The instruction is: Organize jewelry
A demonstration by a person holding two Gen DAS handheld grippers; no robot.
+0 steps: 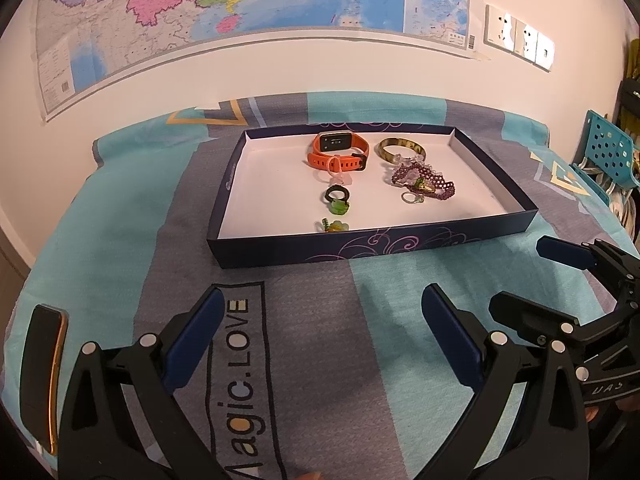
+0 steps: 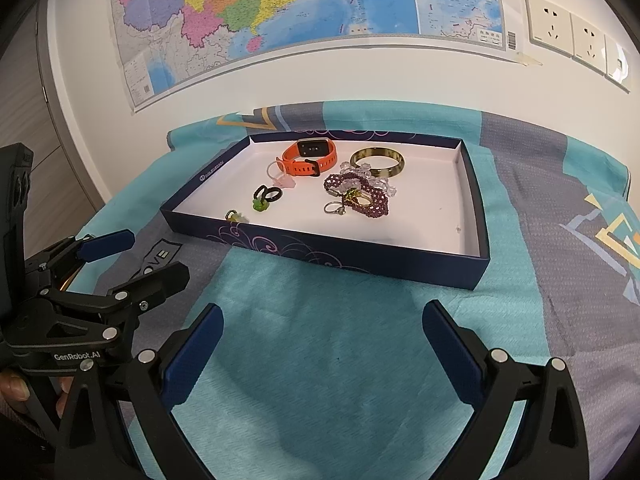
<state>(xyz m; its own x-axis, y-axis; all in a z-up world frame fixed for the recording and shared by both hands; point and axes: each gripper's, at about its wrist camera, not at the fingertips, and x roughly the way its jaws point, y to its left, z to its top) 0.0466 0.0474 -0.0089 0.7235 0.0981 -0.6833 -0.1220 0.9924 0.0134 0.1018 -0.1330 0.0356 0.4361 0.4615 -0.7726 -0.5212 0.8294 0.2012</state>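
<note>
Left gripper [image 1: 322,334]: I see it spread wide, holding nothing, above the cloth-covered surface [image 1: 312,320].
Right gripper [image 2: 322,350]: also spread, nothing between its fingers.
Tray [image 2: 332,258]: ahead of both.
Jewelry: orange watch [image 2: 310,156], bangle [image 2: 377,161], purple beaded bracelet [image 2: 360,192] lie inside the tray.

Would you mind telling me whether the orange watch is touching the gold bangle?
Apart. The right wrist view shows bare white tray floor between the orange watch and the gold bangle.
</note>
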